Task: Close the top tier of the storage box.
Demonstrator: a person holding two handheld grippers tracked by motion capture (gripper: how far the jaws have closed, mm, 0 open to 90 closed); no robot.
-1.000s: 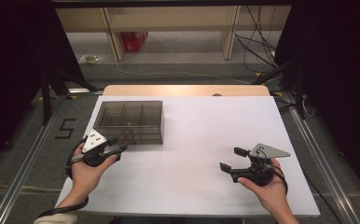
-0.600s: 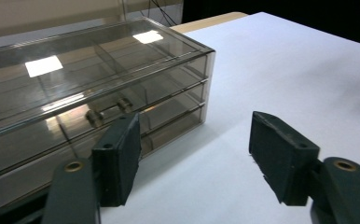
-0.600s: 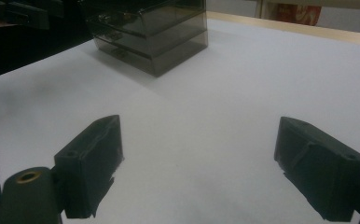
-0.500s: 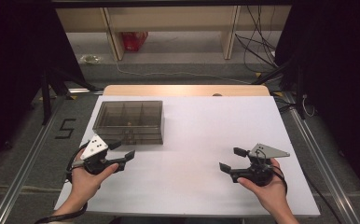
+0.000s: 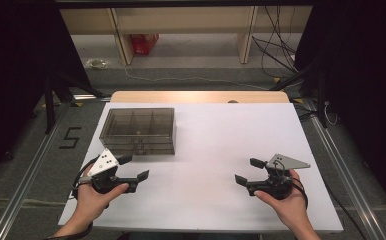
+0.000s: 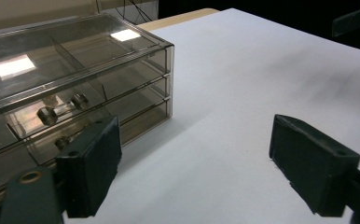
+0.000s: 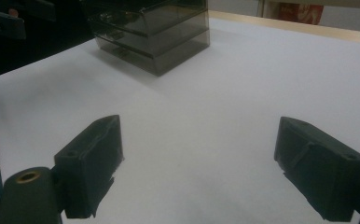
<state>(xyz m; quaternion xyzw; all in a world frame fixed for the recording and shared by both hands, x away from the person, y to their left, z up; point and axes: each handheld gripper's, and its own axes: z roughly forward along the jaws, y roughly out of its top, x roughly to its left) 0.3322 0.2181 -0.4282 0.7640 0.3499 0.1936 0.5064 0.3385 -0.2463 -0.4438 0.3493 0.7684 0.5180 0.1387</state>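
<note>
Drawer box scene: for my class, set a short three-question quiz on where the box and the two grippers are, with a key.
1. True or false: the smoky clear drawer box stands on the white table nearer the left gripper than the right gripper.
2. How many drawers are stacked in the box?
3. The left gripper's jaws, which have just been opening, hold: A) a drawer knob, B) nothing, C) the cable.

Key: 1 true; 2 three; 3 B.
</note>
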